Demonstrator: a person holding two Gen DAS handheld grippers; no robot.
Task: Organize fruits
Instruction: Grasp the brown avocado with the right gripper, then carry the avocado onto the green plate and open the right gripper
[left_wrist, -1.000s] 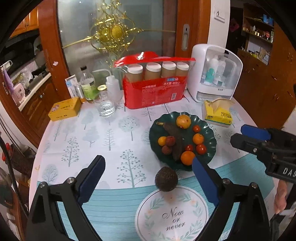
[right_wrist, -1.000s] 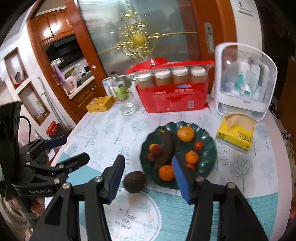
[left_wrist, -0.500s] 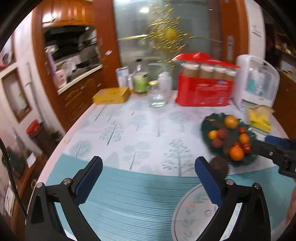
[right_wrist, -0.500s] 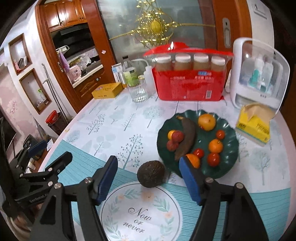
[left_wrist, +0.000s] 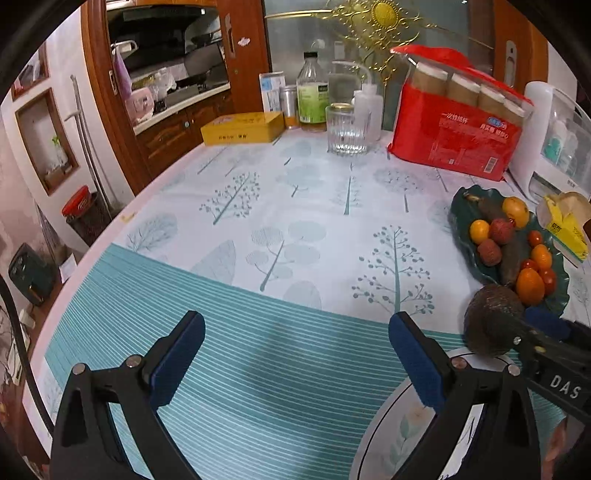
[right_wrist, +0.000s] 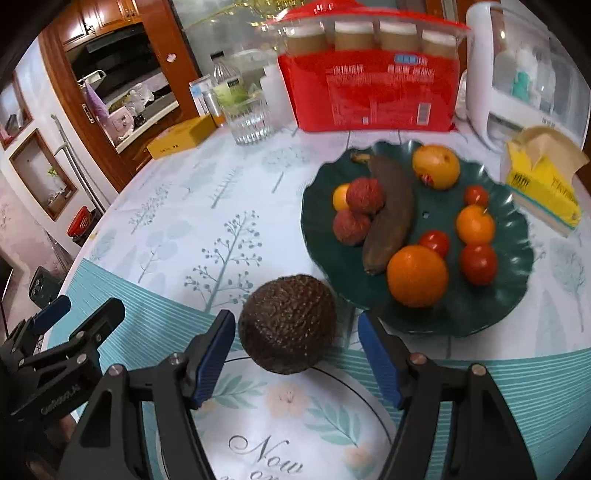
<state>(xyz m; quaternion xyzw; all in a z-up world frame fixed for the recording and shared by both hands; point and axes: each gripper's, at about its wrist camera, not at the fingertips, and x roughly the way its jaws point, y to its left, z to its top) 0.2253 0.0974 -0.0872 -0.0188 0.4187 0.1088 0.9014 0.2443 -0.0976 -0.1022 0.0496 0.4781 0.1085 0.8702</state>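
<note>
A dark bumpy avocado (right_wrist: 287, 324) lies on the tablecloth just in front of a dark green plate (right_wrist: 513, 295). The plate holds oranges, small tomatoes, lychees and a brown banana (right_wrist: 391, 229). My right gripper (right_wrist: 295, 354) is open, its blue pads on either side of the avocado, not touching it. My left gripper (left_wrist: 295, 362) is open and empty over the striped cloth, left of the avocado (left_wrist: 491, 321) and the plate (left_wrist: 465, 236). The right gripper's finger (left_wrist: 543, 325) shows beside the avocado in the left wrist view.
A red pack of jars (right_wrist: 365, 92), a glass (right_wrist: 251, 118), bottles, a yellow box (left_wrist: 242, 127), a yellow tissue pack (right_wrist: 543, 188) and a white appliance (right_wrist: 524, 74) stand at the back. A round placemat (right_wrist: 280, 424) lies under my right gripper.
My right gripper moved forward and down until its pads flank the avocado. My left gripper swung left, away from the plate, and lowered over the striped cloth.
</note>
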